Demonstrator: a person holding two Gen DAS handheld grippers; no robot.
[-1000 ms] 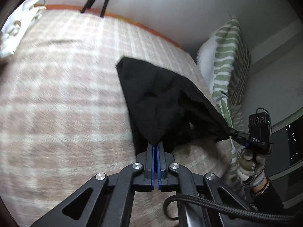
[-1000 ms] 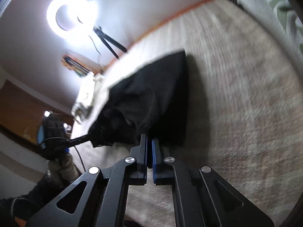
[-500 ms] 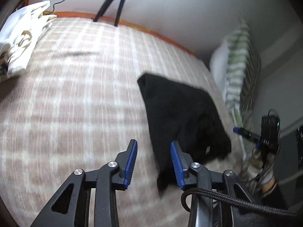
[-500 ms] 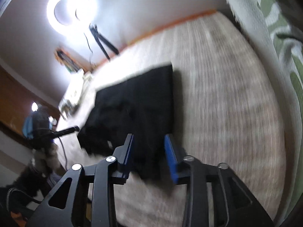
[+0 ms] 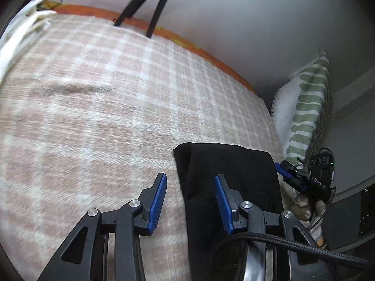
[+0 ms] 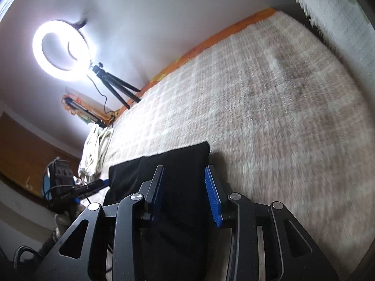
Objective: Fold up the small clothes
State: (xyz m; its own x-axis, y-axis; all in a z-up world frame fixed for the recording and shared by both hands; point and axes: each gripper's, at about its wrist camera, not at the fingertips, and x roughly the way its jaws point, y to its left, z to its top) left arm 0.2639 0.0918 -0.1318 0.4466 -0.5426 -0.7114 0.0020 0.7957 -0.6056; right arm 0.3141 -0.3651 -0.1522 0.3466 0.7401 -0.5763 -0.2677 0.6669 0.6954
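Note:
A black garment [image 5: 225, 164] lies flat and folded on the checked beige blanket [image 5: 93, 105]; the right wrist view shows the same black garment [image 6: 178, 164]. My left gripper [image 5: 190, 180] hovers over its left edge, jaws opening, pads clear of the cloth. My right gripper [image 6: 184, 172] stands open above the garment's right part, nothing pressed between its pads. In the left wrist view a gloved hand holds the right gripper [image 5: 284, 171] at the cloth's far right corner. The left gripper [image 6: 98, 183] shows at the garment's left side in the right wrist view.
A pile of white clothes [image 6: 96, 147] lies at the blanket's far left. A ring light [image 6: 62, 49] on a black tripod [image 5: 150, 4] stands at the back edge by the wall. A green-striped pillow [image 5: 304, 121] leans at the right.
Both grippers were shut on the lifted black garment; they have let go, opened and drawn back. The garment has dropped flat onto the blanket.

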